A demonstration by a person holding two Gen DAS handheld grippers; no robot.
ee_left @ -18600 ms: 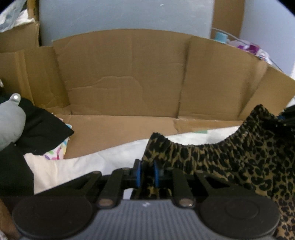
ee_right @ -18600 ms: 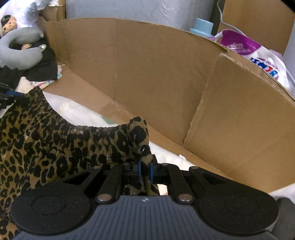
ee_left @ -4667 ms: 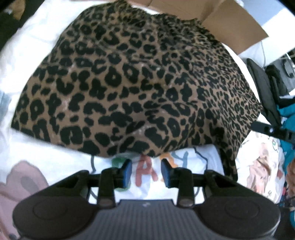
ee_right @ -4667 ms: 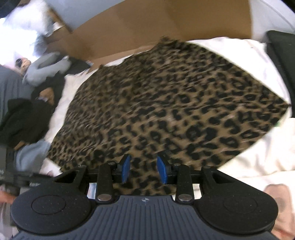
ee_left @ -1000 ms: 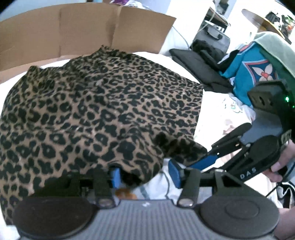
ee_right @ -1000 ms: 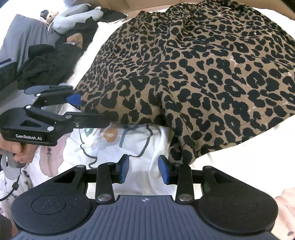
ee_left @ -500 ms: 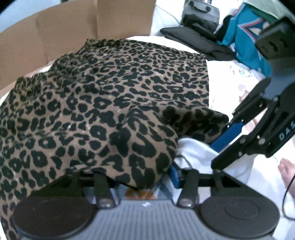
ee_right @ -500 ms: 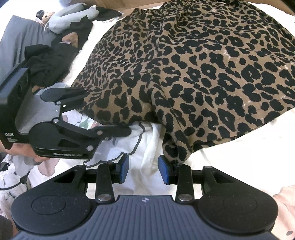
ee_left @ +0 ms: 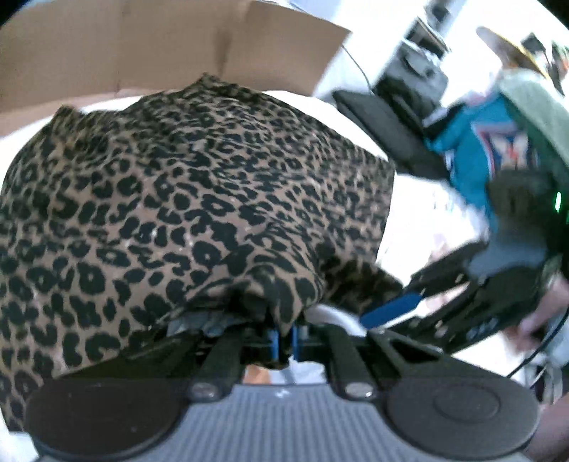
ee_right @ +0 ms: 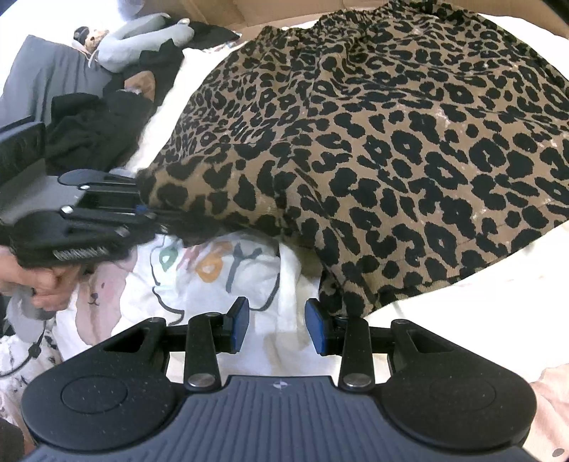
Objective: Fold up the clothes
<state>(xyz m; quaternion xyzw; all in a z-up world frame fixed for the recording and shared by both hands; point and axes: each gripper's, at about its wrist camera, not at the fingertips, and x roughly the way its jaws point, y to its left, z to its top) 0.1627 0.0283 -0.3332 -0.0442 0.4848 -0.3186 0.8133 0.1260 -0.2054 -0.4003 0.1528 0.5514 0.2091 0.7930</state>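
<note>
A leopard-print skirt [ee_left: 195,199] lies spread on the white printed sheet [ee_right: 220,263], waistband toward the cardboard. My left gripper [ee_left: 283,341] is shut on a bunched fold of the skirt's near hem. The right wrist view shows this gripper [ee_right: 145,213] at the left, pinching the hem's left corner and lifting it slightly off the sheet. My right gripper [ee_right: 278,325] stands open over the sheet. Its right pad [ee_right: 316,325] sits just beside the skirt's [ee_right: 391,142] lower hem corner, with no cloth between the pads. One blue finger [ee_left: 394,307] of it shows in the left wrist view.
A cardboard wall [ee_left: 142,46] stands behind the skirt. Black clothes [ee_right: 99,131] and a grey plush toy [ee_right: 142,32] lie at the left. A black bag [ee_left: 384,121] and a teal garment [ee_left: 480,142] are at the right. A hand [ee_right: 39,280] holds the left gripper.
My left gripper has shut on the skirt's near hem, which lay loose between its open pads a second ago. The right gripper stays open near the other hem corner.
</note>
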